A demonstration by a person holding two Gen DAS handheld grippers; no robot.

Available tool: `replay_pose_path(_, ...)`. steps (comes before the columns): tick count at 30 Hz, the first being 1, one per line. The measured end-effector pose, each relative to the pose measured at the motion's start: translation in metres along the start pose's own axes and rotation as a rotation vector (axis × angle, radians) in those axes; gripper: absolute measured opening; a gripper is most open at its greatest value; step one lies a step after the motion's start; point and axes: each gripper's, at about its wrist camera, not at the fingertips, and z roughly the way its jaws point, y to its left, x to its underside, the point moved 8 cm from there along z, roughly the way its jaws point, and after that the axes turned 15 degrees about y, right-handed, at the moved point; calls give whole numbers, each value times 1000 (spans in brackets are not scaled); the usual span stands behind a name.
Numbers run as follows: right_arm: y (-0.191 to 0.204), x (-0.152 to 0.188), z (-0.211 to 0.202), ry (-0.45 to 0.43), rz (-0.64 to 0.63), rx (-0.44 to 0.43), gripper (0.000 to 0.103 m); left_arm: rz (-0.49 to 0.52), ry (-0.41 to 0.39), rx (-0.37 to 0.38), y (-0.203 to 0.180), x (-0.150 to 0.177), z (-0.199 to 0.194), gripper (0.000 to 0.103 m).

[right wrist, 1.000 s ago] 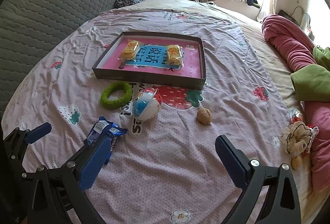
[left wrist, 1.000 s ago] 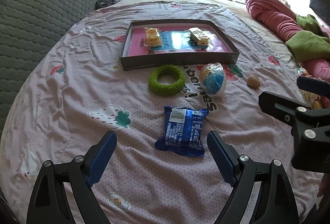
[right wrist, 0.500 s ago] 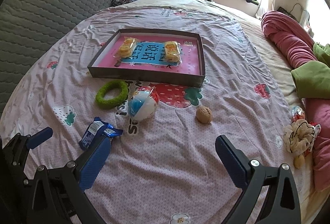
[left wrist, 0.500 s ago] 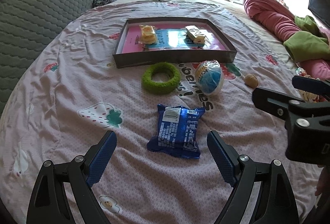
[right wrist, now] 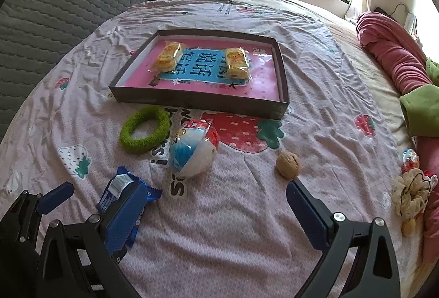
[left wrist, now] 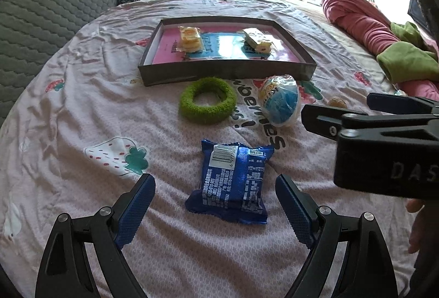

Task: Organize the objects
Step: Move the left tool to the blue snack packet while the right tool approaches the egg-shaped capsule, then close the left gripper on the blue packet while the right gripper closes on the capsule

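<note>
Jaws of both the left gripper (left wrist: 215,204) and the right gripper (right wrist: 216,211) stand wide and empty, so only two yellow snack packs (right wrist: 168,56) lie in the tray (right wrist: 197,100), while the blue packet (left wrist: 233,180), green ring (left wrist: 207,100), wrapped ball (left wrist: 279,101) and walnut (right wrist: 287,164) wait on the bed in front of that tray.

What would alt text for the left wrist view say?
An open left gripper hangs over a blue snack packet on a pink bedsheet. Beyond lie a green ring, a wrapped toy egg and a shallow box holding two cake packs.

Left tool (left wrist: 215,204) open; right tool (right wrist: 216,211) open, angled down.
</note>
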Motion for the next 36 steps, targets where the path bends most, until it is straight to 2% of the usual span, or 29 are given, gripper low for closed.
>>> replay_pose_path(16, 5, -23, 38, 34, -4, -2, 102, -2, -1, 21, -3, -16, 24, 90)
replay_pose_path(26, 9, -35, 62, 66, -4, -16, 102, 16, 20, 31, -6, -13, 39, 90)
replay_pose_path(31, 14, -37, 70, 89, -22, -9, 79, 13, 9, 60, -7, -15, 40, 90)
replay_pose_path(35, 16, -37, 74, 96, -33, -6, 67, 16, 4, 61, -7, -16, 40, 90)
replay_pose_path(36, 17, -37, 75, 99, -34, -10, 60, 19, 0, 62, -8, -17, 39, 89)
